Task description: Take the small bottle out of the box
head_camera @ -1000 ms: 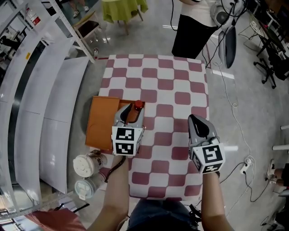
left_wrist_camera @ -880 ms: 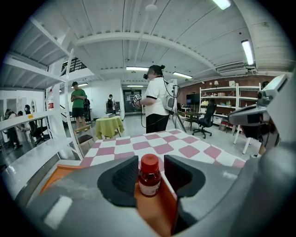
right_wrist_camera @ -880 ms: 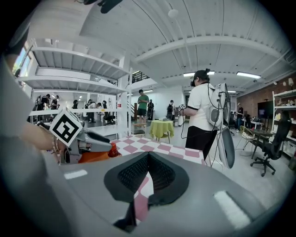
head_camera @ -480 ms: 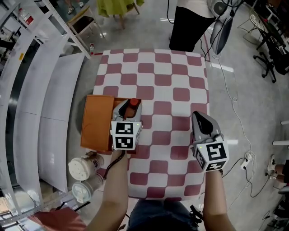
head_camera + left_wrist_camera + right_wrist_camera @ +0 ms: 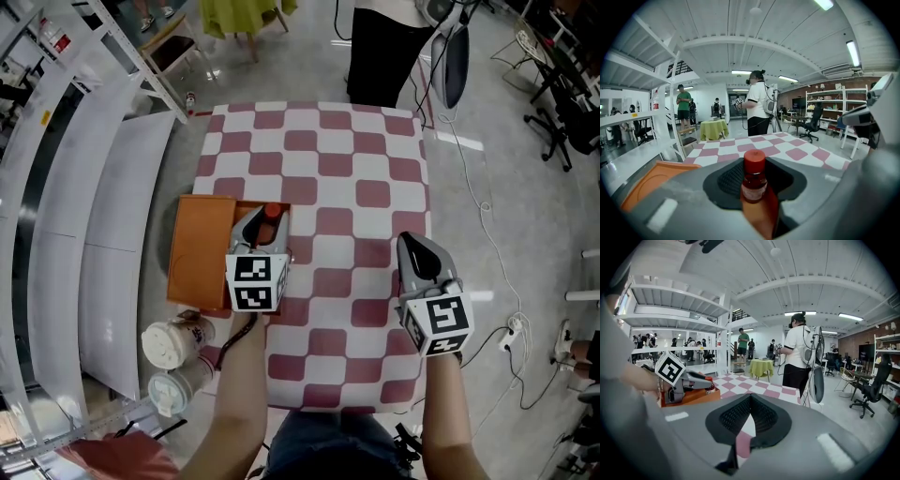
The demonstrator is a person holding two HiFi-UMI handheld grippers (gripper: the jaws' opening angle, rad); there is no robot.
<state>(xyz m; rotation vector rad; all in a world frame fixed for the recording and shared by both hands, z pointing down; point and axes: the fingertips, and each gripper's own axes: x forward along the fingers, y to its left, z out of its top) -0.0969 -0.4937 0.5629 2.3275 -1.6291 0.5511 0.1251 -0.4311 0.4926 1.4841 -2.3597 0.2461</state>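
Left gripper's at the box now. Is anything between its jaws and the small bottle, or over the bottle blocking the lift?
Nothing visible. The small bottle stands upright between the jaws of the left gripper, which have just been closing around it, and the orange box is open above it.

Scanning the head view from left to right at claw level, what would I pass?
White panels → orange box → left claw, jaws just been closing, small bottle between them → checkered table → right claw.
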